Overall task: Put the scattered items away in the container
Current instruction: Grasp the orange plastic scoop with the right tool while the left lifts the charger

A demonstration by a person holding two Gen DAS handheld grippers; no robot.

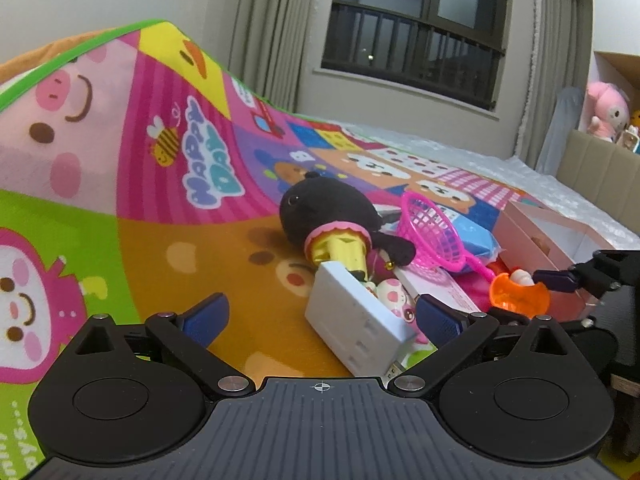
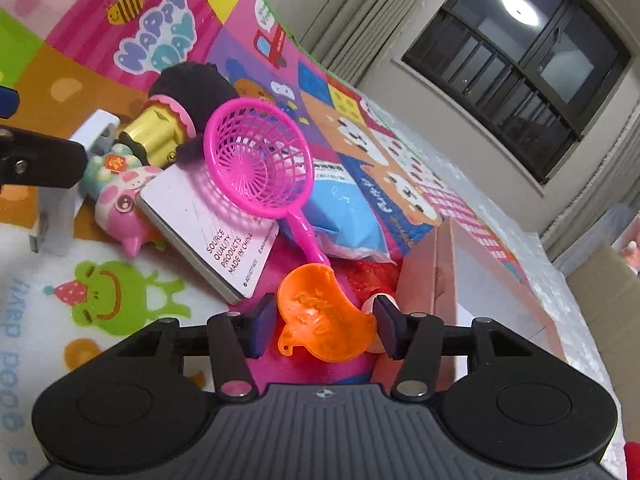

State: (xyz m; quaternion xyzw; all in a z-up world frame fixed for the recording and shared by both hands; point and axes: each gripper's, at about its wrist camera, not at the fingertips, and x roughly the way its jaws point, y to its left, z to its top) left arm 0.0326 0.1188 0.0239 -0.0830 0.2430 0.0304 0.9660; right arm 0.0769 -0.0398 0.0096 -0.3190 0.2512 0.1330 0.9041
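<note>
Left gripper [image 1: 320, 314]: jaws are held wide, nothing between the pads; a white power strip [image 1: 358, 320] is seen just ahead of them, lying aslant on the play mat [image 1: 120, 168]. Open mat is seen to the left of the strip, up to the mat's raised green-edged fold.

Right gripper [image 2: 322, 330]: jaws are set at a middling width around an orange scoop [image 2: 320, 320]. The scoop is flanked closely by both pads; whether it is pressed cannot be told.

Container: a pink box [image 2: 472, 280] with a white inside, placed at the right of the pile, its near wall just beside the right gripper.

Scattered items, heaped between strip and box:
- black plush toy [image 1: 320, 212], at the far side, with a gold and pink toy [image 1: 340, 248] lying against it;
- pink net scoop [image 2: 260, 164], rested on a white card box [image 2: 208, 232] and a blue packet [image 2: 344, 216];
- pink pig figure [image 2: 120, 208], at the card box's left edge.

Beyond the mat's far edge a pale bed cover [image 1: 460, 160] is seen, running to a curtained window [image 1: 416, 28].
</note>
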